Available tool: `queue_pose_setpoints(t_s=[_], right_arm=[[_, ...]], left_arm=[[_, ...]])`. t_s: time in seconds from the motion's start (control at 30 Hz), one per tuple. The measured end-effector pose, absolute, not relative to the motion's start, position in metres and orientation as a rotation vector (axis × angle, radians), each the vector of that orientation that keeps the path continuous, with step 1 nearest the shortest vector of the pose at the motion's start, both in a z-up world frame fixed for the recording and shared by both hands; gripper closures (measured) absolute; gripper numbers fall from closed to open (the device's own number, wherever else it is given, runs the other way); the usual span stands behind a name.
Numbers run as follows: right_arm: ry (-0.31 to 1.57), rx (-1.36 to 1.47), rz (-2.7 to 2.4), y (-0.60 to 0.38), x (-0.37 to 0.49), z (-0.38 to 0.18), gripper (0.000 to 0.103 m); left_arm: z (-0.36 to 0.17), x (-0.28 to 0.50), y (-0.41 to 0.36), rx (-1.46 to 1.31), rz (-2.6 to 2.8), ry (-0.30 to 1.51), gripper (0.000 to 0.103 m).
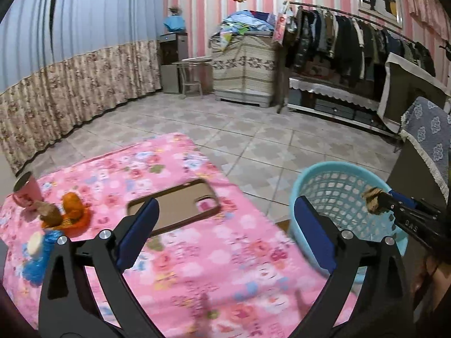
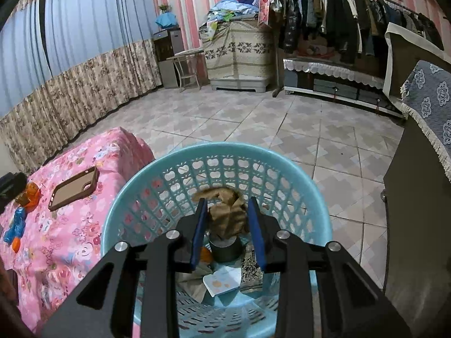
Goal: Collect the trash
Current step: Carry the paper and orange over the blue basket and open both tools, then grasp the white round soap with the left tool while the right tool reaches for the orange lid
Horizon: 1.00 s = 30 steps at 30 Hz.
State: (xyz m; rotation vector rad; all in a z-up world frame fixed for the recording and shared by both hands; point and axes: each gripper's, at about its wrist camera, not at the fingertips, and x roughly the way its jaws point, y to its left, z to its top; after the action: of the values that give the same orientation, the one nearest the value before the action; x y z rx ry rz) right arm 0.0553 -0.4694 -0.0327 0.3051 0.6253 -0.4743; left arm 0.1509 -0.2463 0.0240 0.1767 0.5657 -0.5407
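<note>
Over the basket: the right gripper (image 2: 228, 219) hangs above the open mouth of the blue laundry-style basket (image 2: 157, 174), fingers pinching a crumpled brown paper wad (image 2: 227, 214).
Step in hand: release the wad; judged best done by spreading the fingers right where they are, since the wad sits inside the rim line and should fall straight in.
Caution: light, springy paper may cling to a pad; a wide, clean opening seems wiser than a shake.
Table: low, draped in a soft pink floral cloth (image 1: 197, 253), just beside the basket.
Basket: thin moulded plastic, round, lattice walls with apple-shaped holes; paper scraps and a grey roll of tape (image 2: 225, 249) lie at the bottom.
Left gripper (image 1: 225, 233): spread wide and empty above the cloth.
Phone case (image 1: 174, 205): brown, flat, rounded corners, likely not trash.
Remaining trash: orange peel (image 1: 72, 208), a second brown wad (image 1: 49, 214), a crinkly blue wrapper (image 1: 42, 256) near a pink cup (image 1: 26, 193).
</note>
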Motion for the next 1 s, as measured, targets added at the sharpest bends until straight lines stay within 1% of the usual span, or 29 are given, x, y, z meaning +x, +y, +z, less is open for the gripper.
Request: queue_pose_setpoints(t_s=[0.03,0.1,0.2,0.23,0.27,0.3,0.33,0.43,0.53,0.8,1.0], right_arm=[[0.627,0.308,-0.478,-0.469,0.056,-0.034,0.049],[0.613,0.307,-0.504,-0.465,0.055,-0.033,0.031],[0.615,0.304,-0.502,-0.457,0.054,-0.033,0.031],[0.615,0.305,-0.499,-0.455,0.055,-0.033,0.029],[0.612,0.306,-0.495,-0.451,0.057,-0.032,0.026],[0.606,0.305,-0.492,-0.447,0.058,-0.03,0.018],[0.59,0.3,-0.487,-0.439,0.059,-0.027,0.016],[0.561,0.283,-0.447,-0.415,0.068,-0.017,0.011],[0.533,0.265,-0.388,-0.387,0.082,-0.005,0.009],[0.512,0.193,-0.226,-0.311,0.134,0.019,0.008],[0.535,0.13,-0.14,-0.263,0.162,0.018,0.009]], left_arm=[[0.025,0.152,-0.24,0.176,-0.529,0.563,0.009],[0.026,0.153,-0.23,0.172,-0.508,0.557,0.008],[0.028,0.157,-0.208,0.155,-0.478,0.55,0.006],[0.029,0.159,-0.201,0.154,-0.467,0.547,0.006],[0.029,0.16,-0.194,0.153,-0.458,0.545,0.006],[0.03,0.16,-0.188,0.152,-0.45,0.542,0.006],[0.031,0.162,-0.179,0.149,-0.439,0.54,0.006],[0.035,0.169,-0.15,0.146,-0.391,0.531,0.006],[0.038,0.176,-0.119,0.139,-0.342,0.527,0.006],[0.038,0.211,-0.024,0.116,-0.183,0.568,0.006],[0.016,0.239,0.028,0.04,-0.105,0.641,0.006]])
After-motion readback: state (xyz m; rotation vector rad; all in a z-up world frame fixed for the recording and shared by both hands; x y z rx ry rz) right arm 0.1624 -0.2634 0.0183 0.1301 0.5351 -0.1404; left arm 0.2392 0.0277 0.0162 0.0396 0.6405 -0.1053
